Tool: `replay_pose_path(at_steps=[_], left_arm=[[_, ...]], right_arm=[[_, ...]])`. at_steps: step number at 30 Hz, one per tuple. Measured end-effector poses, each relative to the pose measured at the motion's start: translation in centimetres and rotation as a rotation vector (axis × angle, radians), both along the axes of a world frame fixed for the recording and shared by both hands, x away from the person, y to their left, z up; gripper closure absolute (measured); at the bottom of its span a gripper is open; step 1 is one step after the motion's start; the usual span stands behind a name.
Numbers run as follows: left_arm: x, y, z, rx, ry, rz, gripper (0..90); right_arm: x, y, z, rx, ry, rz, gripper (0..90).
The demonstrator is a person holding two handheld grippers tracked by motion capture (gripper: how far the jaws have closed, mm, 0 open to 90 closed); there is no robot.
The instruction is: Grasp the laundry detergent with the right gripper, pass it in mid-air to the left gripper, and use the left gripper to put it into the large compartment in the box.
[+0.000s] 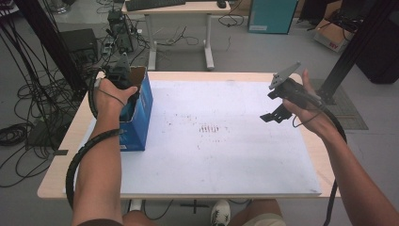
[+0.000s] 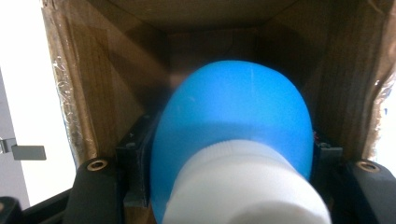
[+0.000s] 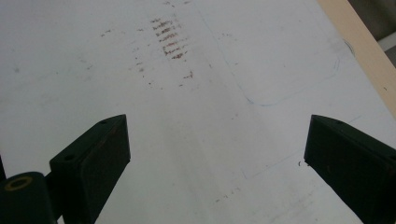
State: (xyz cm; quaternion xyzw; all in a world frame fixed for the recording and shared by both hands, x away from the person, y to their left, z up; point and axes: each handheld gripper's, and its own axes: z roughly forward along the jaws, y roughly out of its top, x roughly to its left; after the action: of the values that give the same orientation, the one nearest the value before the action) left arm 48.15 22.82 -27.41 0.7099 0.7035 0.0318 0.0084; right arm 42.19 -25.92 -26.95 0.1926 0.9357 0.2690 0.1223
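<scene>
Left claw [image 1: 123,75]: lowered into the open top of the blue cardboard box with brown inner walls [image 1: 141,113], which stands upright near the far left corner of the surface [image 1: 226,155]. In the left gripper view, the claw [image 2: 233,163] is clenched on a blue plastic bottle with a white screw cap [image 2: 233,116]; the black jaws press against both sides of the bottle body. The bottle sits inside the box, cap end toward the camera.

White sheet covering the surface [image 1: 235,165]: brownish smudge marks [image 1: 209,128] at its centre.

Right claw [image 1: 277,110]: held in the air above the right part of the sheet, near the far right corner, well apart from the box. In the right gripper view, the claw [image 3: 217,154] is released, jaws standing wide with nothing between them.
</scene>
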Motion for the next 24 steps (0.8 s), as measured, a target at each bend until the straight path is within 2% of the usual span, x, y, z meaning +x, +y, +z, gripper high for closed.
replay_pose_path(at_steps=[13,24], left_arm=[[0.06,0.01,-0.02,0.000,0.000,-0.001,35.7],[0.05,-0.03,0.00,0.002,0.003,-0.007,35.8]], right_arm=[[-0.02,-0.01,-0.15,-0.004,0.010,-0.016,6.8],[0.01,-0.06,0.12,-0.013,0.005,-0.007,6.8]])
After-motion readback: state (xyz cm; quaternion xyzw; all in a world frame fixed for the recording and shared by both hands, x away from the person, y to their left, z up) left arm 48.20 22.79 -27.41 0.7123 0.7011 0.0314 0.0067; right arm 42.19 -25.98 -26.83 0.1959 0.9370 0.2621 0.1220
